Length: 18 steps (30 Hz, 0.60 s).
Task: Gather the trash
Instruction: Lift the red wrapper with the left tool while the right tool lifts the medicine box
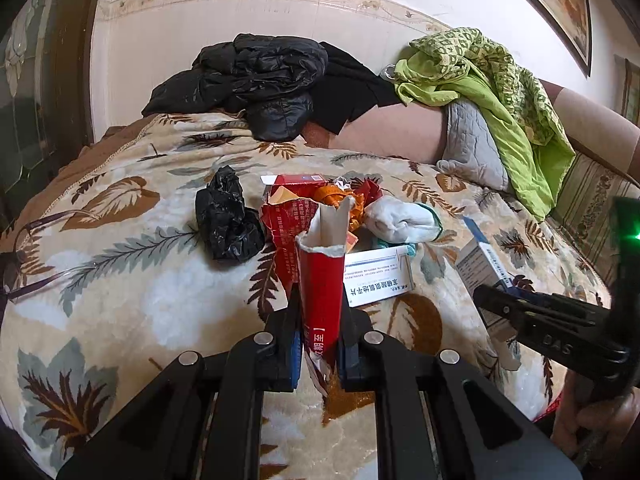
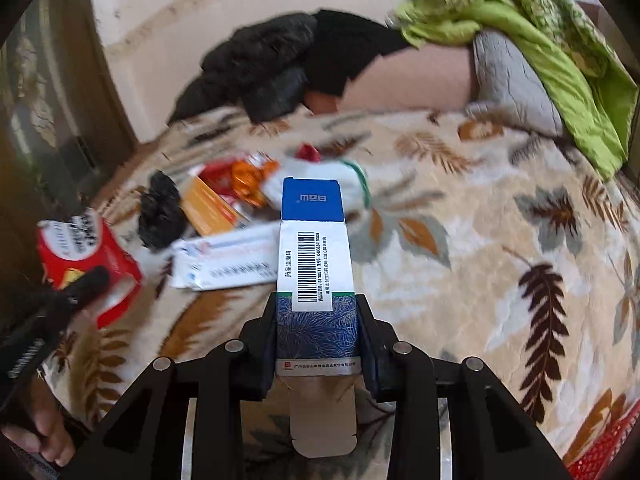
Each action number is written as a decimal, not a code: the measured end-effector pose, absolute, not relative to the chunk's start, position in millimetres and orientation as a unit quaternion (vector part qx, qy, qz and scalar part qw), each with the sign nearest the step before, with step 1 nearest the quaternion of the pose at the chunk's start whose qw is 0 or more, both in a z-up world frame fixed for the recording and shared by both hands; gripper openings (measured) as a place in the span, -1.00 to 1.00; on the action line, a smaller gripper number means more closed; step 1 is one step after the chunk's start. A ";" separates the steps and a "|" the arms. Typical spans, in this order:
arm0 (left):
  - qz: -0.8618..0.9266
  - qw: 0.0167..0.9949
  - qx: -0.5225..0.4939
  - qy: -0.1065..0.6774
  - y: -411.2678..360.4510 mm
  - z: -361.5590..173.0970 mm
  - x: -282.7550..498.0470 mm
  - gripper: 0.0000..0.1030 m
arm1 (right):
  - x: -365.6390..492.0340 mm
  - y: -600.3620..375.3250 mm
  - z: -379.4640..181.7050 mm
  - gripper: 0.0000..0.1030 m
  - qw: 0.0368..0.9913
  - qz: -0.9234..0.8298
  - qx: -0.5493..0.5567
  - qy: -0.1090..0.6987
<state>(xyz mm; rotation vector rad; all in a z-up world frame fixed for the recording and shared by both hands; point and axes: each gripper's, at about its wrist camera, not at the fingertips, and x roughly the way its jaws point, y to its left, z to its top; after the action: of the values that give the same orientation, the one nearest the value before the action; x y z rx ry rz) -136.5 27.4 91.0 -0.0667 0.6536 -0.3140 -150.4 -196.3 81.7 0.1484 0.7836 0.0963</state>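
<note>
Both claws are already loaded over the bed (image 1: 120, 240): left claw (image 1: 320, 344) pinches a torn red carton (image 1: 322, 280), right claw (image 2: 318, 344) a blue-and-white medicine box (image 2: 314, 264), both probably featherlight, crushable cardboard, so gripping the flat sides looks safest.

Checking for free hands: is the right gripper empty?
No, the right gripper is clamped on a blue and white box.
</note>
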 end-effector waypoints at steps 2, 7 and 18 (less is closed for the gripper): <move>-0.146 0.937 -0.023 0.315 25.6 91.6 -136.3 -0.76 | -151.5 -191.4 83.7 -0.29 0.922 0.057 0.074 0.377; -0.126 0.943 -0.004 0.307 23.4 92.6 -137.8 -0.76 | -155.4 -185.8 89.7 -0.29 0.926 0.078 0.077 0.361; -0.100 0.949 0.022 0.299 21.5 91.3 -139.6 -0.76 | -156.9 -182.8 90.8 -0.29 0.929 0.088 0.075 0.352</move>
<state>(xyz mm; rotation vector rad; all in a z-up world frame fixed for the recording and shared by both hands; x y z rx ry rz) -139.6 21.5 91.3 0.0443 0.6086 -0.2027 -156.9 -182.8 90.8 0.1527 0.7221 0.1806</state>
